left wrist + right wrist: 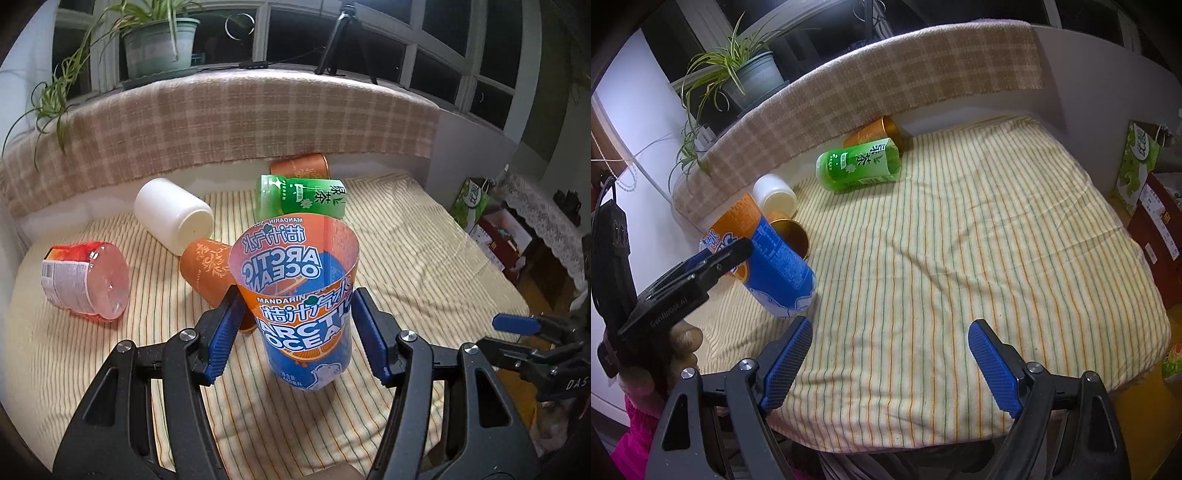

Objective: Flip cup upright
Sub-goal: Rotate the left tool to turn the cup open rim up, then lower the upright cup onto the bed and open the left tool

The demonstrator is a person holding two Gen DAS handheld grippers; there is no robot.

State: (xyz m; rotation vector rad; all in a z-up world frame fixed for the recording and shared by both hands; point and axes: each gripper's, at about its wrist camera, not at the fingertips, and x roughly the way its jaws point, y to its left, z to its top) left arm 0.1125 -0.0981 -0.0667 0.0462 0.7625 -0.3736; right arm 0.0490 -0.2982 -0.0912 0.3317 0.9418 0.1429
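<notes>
A blue and orange "Arctic Ocean" cup [301, 306] stands upright on the striped cloth, open mouth up, between the blue pads of my left gripper [297, 332]. The pads stand a little off its sides, so the gripper is open around it. In the right wrist view the same cup [775, 258] shows at the left, with the left gripper's finger across it. My right gripper [890, 365] is open and empty above the cloth near the table's front edge. It also shows at the right edge of the left wrist view [517, 323].
Other cups lie on their sides: a white one [173, 216], a red one [86, 280], a green tea one [303, 199], an orange one [208, 271] just behind the held cup, and another orange one [301, 168] at the back. A plaid-covered ledge [236, 118] with a potted plant [159, 46] bounds the far side.
</notes>
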